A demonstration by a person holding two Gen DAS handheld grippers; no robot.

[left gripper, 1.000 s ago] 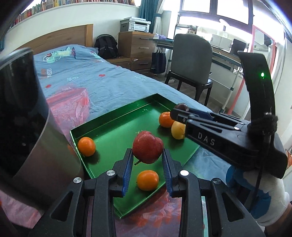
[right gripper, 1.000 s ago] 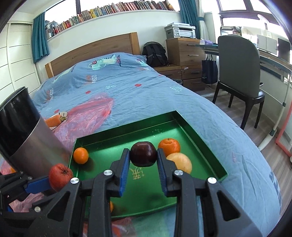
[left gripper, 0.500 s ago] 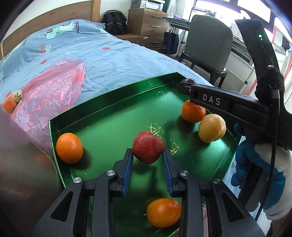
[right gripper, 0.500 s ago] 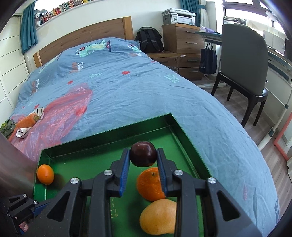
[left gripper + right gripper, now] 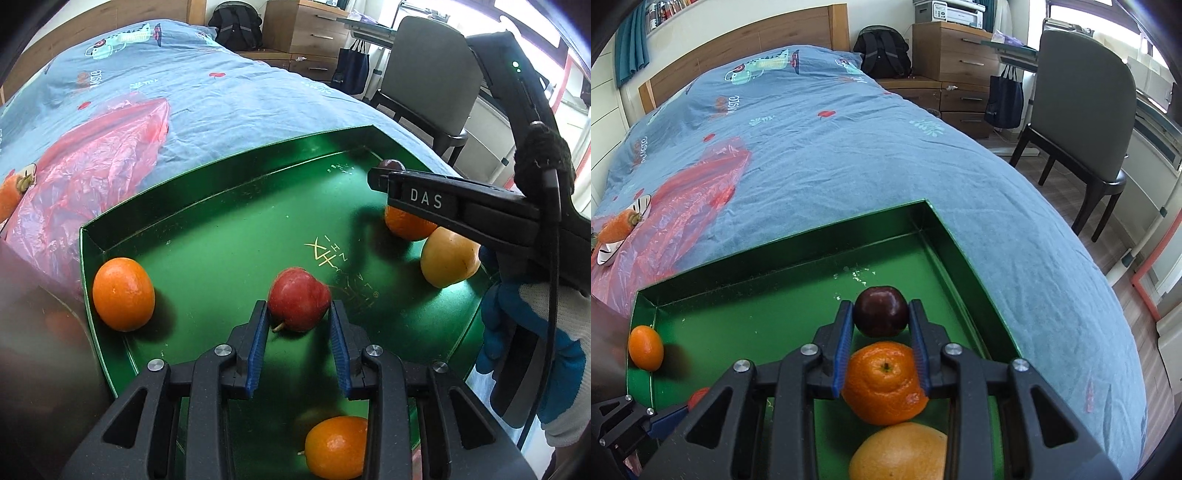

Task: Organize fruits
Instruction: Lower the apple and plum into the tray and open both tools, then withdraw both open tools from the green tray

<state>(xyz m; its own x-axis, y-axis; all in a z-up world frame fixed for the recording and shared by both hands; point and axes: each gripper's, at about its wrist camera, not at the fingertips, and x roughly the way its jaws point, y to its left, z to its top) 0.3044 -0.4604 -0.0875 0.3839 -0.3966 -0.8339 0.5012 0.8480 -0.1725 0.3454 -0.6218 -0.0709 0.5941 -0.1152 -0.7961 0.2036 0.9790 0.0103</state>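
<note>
A green tray (image 5: 221, 177) lies on the blue bed. My left gripper (image 5: 297, 314) is shut on a red apple (image 5: 299, 299), low over the tray's middle. My right gripper (image 5: 881, 314) is shut on a dark red apple (image 5: 881, 312) near the tray's far right corner (image 5: 923, 206); in the left wrist view it is the black "DAS" gripper (image 5: 380, 177). One orange (image 5: 884, 382) and a yellow fruit (image 5: 901, 454) lie in the tray under its fingers. Two more oranges sit at the left wall (image 5: 123, 293) and near the front (image 5: 336, 446). Whether either apple touches the floor I cannot tell.
A red plastic bag (image 5: 99, 162) is spread on the bed left of the tray, with a carrot on a white dish (image 5: 618, 225) beyond it. A shiny metal cylinder (image 5: 33, 332) stands close at the left. A gloved hand (image 5: 535, 332) holds the right gripper. A grey chair (image 5: 1082, 122) stands off the bed's right edge.
Both grippers came down toward the tray with their apples. The left moved over the tray's middle; the right moved toward the far right corner, past the orange and the yellow fruit.
</note>
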